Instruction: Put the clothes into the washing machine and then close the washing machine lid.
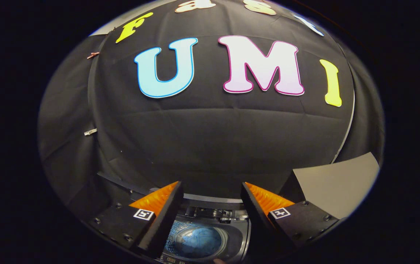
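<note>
The washing machine (237,234) has a dark grey top around its opening, and its drum wall (176,234) is silvery with a speckled pattern of small holes. The clothes (201,240) inside are blue (one crumpled mass, slightly mottled). Beyond the fingers, a plain grey panel (336,183) stands against the black cloth wall (213,146).

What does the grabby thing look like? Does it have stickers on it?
The hand-held two-finger gripper has two chunky wedge-shaped fingers with ribbed inner faces. Each carries a small square black-and-white marker tag, like a sticker, and round screws dot the blocky bases. The fingers stand open above the top-loading washing machine holding blue clothes.
</note>
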The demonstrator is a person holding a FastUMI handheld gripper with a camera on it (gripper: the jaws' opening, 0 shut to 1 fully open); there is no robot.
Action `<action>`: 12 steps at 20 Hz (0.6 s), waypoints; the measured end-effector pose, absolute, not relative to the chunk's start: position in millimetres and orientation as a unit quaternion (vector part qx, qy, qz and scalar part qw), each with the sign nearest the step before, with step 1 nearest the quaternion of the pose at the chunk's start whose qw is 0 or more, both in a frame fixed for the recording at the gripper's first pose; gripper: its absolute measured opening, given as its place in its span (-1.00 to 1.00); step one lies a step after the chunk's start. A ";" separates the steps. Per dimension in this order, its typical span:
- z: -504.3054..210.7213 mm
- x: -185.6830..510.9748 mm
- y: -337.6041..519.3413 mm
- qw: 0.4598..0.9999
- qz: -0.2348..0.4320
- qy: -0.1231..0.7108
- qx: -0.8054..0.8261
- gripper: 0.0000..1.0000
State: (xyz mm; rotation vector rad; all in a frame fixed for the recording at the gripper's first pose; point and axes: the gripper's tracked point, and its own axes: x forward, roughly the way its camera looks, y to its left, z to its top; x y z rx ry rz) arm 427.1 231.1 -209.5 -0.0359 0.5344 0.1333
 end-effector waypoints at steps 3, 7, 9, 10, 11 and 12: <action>-212.7 406.4 231.9 0.960 0.069 0.271 -0.035 0.97; -240.3 383.0 230.1 0.945 0.078 0.314 -0.058 0.96; -259.9 372.1 225.6 0.932 0.078 0.351 -0.052 0.96; -271.5 368.4 222.9 0.929 0.073 0.361 -0.036 0.97; -277.2 367.7 220.6 0.928 0.071 0.364 -0.022 0.96; -278.8 368.3 219.6 0.928 0.070 0.364 -0.016 0.96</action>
